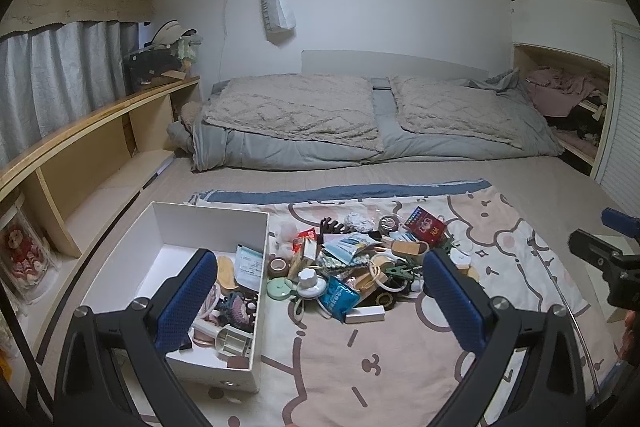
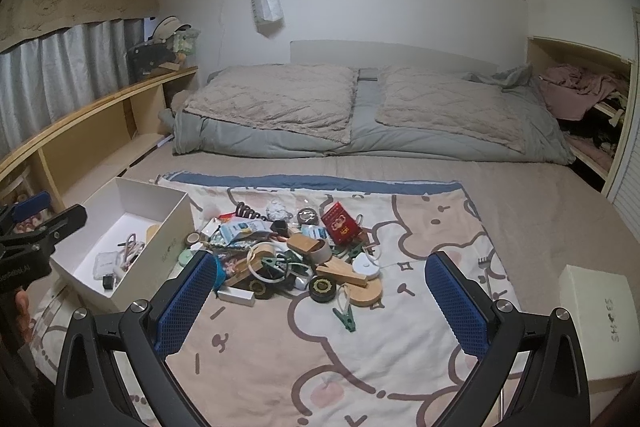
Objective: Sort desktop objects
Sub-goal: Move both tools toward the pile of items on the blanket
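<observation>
The left claw (image 1: 320,303) is wide open with nothing in it. It hangs above the bed, between the white cardboard box (image 1: 168,223) and the messy pile of small things (image 1: 360,263). The right claw (image 2: 320,303) is wide open too, and it holds nothing. It hangs above the pink cartoon blanket (image 2: 280,367), just in front of the pile.

The pile lies in the middle of the blanket. In it are a red packet with gold print (image 2: 340,223), a blue crinkly snack bag (image 1: 338,297), a round black tin with a gold mark (image 2: 323,287), some light wooden blocks (image 2: 342,273) and a green clothes peg (image 2: 345,318). The peg lies a bit apart, at the front of the pile.

The white box sits on the left side, touching the blanket's edge. Some small things already lie inside it. A second cream box with letters on its lid (image 2: 596,307) sits on the far right.
</observation>
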A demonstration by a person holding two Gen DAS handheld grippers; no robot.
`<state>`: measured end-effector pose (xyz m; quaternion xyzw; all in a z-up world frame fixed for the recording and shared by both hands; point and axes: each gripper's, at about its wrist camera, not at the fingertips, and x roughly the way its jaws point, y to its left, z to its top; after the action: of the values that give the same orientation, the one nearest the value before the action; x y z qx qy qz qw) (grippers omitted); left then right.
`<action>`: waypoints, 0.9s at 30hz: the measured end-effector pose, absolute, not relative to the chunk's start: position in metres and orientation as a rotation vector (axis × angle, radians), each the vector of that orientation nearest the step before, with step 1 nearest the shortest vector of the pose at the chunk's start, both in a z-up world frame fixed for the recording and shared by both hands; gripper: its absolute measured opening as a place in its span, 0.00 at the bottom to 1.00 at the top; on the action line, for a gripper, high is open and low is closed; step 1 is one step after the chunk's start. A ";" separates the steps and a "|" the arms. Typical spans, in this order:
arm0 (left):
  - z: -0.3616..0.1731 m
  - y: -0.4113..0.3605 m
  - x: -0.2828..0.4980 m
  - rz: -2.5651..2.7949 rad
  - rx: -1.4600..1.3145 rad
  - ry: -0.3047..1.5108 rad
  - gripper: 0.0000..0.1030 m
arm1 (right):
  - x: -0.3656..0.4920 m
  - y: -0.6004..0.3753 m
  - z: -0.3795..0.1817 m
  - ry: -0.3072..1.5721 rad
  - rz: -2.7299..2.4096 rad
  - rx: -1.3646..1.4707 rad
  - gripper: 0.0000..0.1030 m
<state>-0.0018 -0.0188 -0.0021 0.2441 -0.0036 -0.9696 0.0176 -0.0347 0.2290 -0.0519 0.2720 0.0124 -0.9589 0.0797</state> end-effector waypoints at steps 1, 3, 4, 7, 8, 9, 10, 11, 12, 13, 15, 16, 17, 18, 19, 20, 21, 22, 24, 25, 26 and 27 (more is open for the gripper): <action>-0.001 -0.020 -0.003 -3.006 0.753 -0.011 1.00 | -0.035 0.231 -0.051 0.034 -2.872 0.815 1.00; 0.001 -0.025 -0.004 -2.996 0.742 -0.002 1.00 | -0.037 0.234 -0.052 0.025 -2.881 0.818 1.00; 0.002 -0.026 -0.005 -2.993 0.739 0.002 1.00 | -0.037 0.235 -0.052 0.023 -2.885 0.819 1.00; 0.004 -0.031 -0.009 -2.974 0.726 0.012 1.00 | -0.039 0.239 -0.052 0.026 -2.896 0.822 1.00; 0.004 -0.032 -0.010 -2.969 0.728 0.011 1.00 | -0.041 0.240 -0.052 0.032 -2.900 0.826 1.00; 0.004 -0.033 -0.012 -2.965 0.732 0.009 1.00 | -0.042 0.242 -0.052 0.035 -2.905 0.827 1.00; 0.004 -0.035 -0.014 -2.959 0.736 0.007 1.00 | -0.043 0.243 -0.052 0.034 -2.909 0.829 1.00; 0.004 -0.036 -0.016 -2.954 0.739 0.008 1.00 | -0.044 0.244 -0.052 0.032 -2.911 0.831 1.00; 0.004 -0.038 -0.018 -2.950 0.743 0.009 1.00 | -0.046 0.246 -0.052 0.030 -2.913 0.834 1.00; 0.004 -0.039 -0.020 -2.946 0.747 0.008 1.00 | -0.047 0.247 -0.052 0.029 -2.915 0.834 1.00; 0.003 -0.040 -0.025 -2.938 0.758 -0.003 1.00 | -0.049 0.248 -0.053 0.037 -2.921 0.835 1.00; 0.002 -0.040 -0.028 -2.937 0.765 -0.014 1.00 | -0.051 0.248 -0.053 0.043 -2.922 0.836 1.00; 0.002 -0.040 -0.031 -2.935 0.770 -0.023 1.00 | -0.054 0.249 -0.054 0.053 -2.925 0.838 1.00; 0.001 -0.040 -0.034 -2.933 0.771 -0.035 1.00 | -0.055 0.249 -0.055 0.064 -2.928 0.838 1.00; 0.001 -0.039 -0.037 -2.932 0.770 -0.042 1.00 | -0.057 0.249 -0.055 0.077 -2.933 0.840 1.00; 0.001 -0.039 -0.040 -2.930 0.771 -0.047 1.00 | -0.060 0.249 -0.056 0.094 -2.940 0.841 1.00; 0.000 -0.038 -0.044 -2.930 0.774 -0.051 1.00 | -0.063 0.249 -0.057 0.108 -2.947 0.841 1.00; -0.002 -0.037 -0.048 -2.932 0.785 -0.054 1.00 | -0.065 0.249 -0.058 0.116 -2.952 0.842 1.00; -0.006 -0.035 -0.057 -2.934 0.803 -0.061 1.00 | -0.072 0.249 -0.059 0.131 -2.957 0.846 1.00; -0.008 -0.033 -0.061 -2.927 0.812 -0.071 1.00 | -0.074 0.249 -0.060 0.131 -2.955 0.845 1.00; -0.010 -0.031 -0.066 -2.916 0.824 -0.087 1.00 | -0.078 0.247 -0.061 0.133 -2.952 0.850 1.00; -0.013 -0.029 -0.071 -2.905 0.836 -0.102 1.00 | -0.081 0.247 -0.063 0.137 -2.949 0.855 1.00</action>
<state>-0.0712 -0.0289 -0.0134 0.2760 -0.0337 -0.9588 0.0583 -0.0808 0.2469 -0.0628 0.2781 0.0446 -0.9589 0.0342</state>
